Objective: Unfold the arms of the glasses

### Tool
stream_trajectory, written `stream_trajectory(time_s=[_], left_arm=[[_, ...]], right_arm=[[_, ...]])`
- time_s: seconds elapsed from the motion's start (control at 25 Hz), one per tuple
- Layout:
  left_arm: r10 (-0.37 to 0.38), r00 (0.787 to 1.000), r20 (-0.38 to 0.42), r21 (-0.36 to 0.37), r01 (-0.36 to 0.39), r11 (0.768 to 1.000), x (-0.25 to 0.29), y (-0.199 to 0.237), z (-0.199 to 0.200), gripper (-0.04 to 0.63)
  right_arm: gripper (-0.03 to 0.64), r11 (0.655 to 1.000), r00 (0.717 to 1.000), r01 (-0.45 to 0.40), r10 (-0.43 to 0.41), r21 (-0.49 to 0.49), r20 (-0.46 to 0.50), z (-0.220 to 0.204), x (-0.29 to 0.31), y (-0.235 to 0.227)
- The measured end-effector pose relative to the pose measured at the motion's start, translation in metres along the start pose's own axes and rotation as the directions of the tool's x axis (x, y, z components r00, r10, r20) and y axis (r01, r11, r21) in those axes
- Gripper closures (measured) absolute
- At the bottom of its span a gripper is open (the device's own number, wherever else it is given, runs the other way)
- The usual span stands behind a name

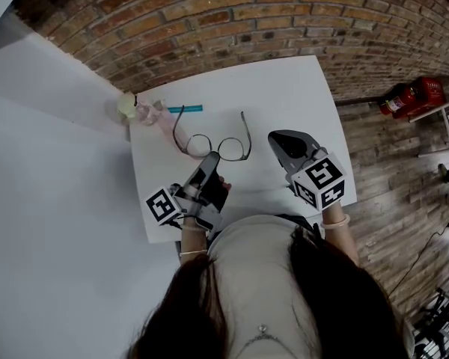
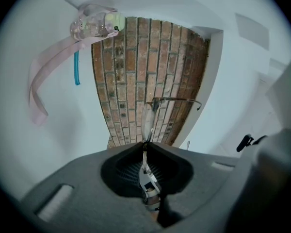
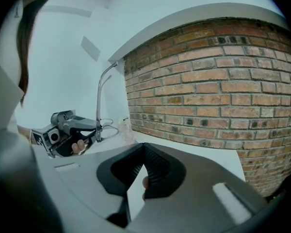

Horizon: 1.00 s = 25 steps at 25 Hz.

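The thin wire glasses (image 1: pixel 218 145) are over the middle of the white table (image 1: pixel 284 88), both arms spread open and pointing toward the brick wall. My left gripper (image 1: pixel 211 158) is shut on the frame near the bridge. In the left gripper view the jaws (image 2: pixel 144 147) pinch the rim, with a lens (image 2: pixel 147 122) seen edge-on and one arm (image 2: pixel 177 99) stretching right. My right gripper (image 1: pixel 278 142) hovers just right of the glasses, shut and holding nothing. From the right gripper view (image 3: pixel 143 145) the glasses (image 3: pixel 100 101) show beyond the left gripper (image 3: pixel 68 130).
A pink strap with a clear fitting and a yellowish ball (image 1: pixel 141 111) lies at the table's far left corner, next to a blue stick (image 1: pixel 187 109). A red object (image 1: pixel 415 96) sits on the wooden floor to the right. The brick wall stands behind the table.
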<state>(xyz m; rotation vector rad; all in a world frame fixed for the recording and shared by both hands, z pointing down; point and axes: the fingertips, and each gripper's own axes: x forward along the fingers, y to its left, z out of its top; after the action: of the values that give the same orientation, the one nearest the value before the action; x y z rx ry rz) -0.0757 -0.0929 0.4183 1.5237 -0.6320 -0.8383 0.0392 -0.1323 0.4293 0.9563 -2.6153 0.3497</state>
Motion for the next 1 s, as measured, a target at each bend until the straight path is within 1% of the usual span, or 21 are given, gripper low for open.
stream_trajectory(time_s=[0.52, 1.0], left_arm=[[-0.002, 1.0, -0.022, -0.005, 0.002, 1.0, -0.008, 0.0, -0.012, 0.574], [0.01, 1.0, -0.026, -0.003, -0.01, 1.0, -0.013, 0.001, -0.015, 0.574]], right_arm=[[0.611, 1.0, 1.0, 0.018, -0.018, -0.001, -0.005, -0.005, -0.007, 0.004], [0.611, 1.0, 1.0, 0.01, -0.01, 0.008, -0.006, -0.008, -0.005, 0.007]])
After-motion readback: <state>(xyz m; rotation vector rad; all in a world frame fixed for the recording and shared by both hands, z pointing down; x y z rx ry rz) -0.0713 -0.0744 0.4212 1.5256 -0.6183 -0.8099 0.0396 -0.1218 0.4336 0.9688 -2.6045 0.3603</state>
